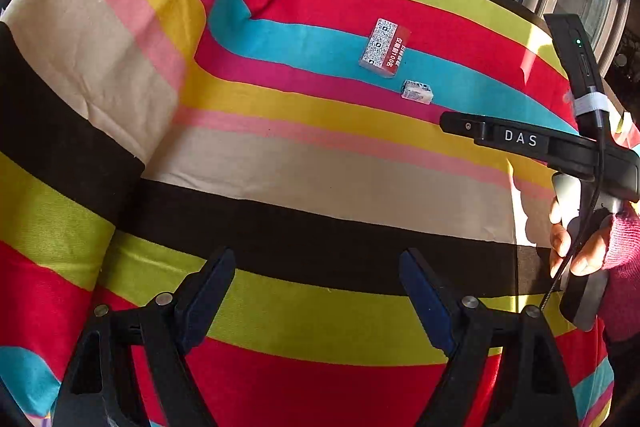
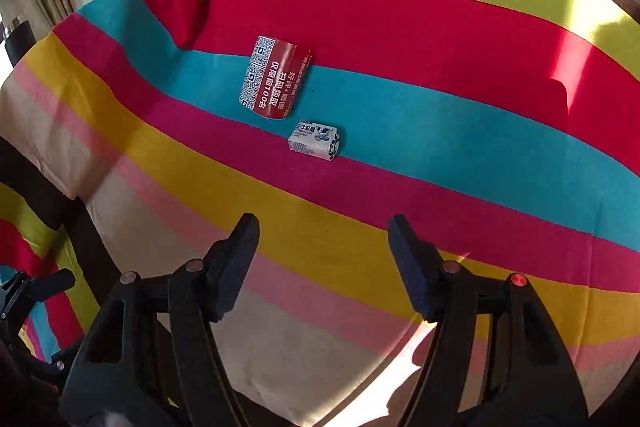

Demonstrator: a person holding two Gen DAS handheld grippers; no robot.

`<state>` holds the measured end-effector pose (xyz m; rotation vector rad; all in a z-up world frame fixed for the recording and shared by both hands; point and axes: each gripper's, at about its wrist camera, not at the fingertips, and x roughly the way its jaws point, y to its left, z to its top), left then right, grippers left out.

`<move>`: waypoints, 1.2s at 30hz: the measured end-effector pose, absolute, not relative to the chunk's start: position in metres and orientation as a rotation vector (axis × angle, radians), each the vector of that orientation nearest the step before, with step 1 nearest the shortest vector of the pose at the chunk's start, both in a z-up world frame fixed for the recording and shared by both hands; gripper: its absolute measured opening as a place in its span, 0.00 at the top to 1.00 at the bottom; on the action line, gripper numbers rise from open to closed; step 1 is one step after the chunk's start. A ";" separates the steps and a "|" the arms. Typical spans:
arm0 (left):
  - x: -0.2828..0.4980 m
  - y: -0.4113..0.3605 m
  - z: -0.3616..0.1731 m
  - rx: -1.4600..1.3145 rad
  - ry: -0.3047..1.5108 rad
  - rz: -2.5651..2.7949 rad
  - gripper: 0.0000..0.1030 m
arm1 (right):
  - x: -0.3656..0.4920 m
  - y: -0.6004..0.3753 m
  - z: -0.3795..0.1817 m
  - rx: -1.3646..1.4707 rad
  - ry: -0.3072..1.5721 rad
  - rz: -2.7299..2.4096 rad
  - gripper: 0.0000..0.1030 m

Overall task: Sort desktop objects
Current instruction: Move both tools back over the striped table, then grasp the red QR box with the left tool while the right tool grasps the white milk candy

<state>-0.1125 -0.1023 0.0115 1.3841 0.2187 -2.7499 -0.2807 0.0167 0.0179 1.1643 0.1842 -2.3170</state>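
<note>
Left gripper (image 1: pixel 316 263), jaws spread and empty over the striped cloth (image 1: pixel 280 155), views the red card (image 1: pixel 385 48) and small wrapped packet (image 1: pixel 417 91) well ahead, plus the right-hand unit at its side. Right gripper (image 2: pixel 322 227), likewise spread and empty, sits nearer; centre on the packet (image 2: pixel 315 140), clear of the card (image 2: pixel 274 78)

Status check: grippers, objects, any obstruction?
Left gripper open, empty. Right gripper open, empty. Red QR card and small wrapped candy lie apart on striped cloth, untouched. Path ahead unobstructed.
</note>
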 end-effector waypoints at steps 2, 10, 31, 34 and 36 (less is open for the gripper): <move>-0.123 -0.104 0.011 1.384 0.208 -2.756 0.18 | -0.295 0.002 0.013 1.179 0.199 -2.336 0.32; -0.172 -0.118 0.006 1.366 0.125 -2.741 0.18 | -0.313 -0.032 0.013 1.153 0.350 -2.413 0.39; -0.312 -0.044 0.013 1.226 -0.154 -2.936 0.62 | -0.270 0.058 0.022 1.113 0.354 -2.344 0.62; -0.307 -0.050 0.012 1.243 -0.090 -2.943 0.60 | -0.268 0.059 0.024 1.111 0.363 -2.347 0.62; -0.301 -0.052 0.011 1.258 -0.070 -2.945 0.60 | -0.267 0.061 0.025 1.111 0.363 -2.347 0.62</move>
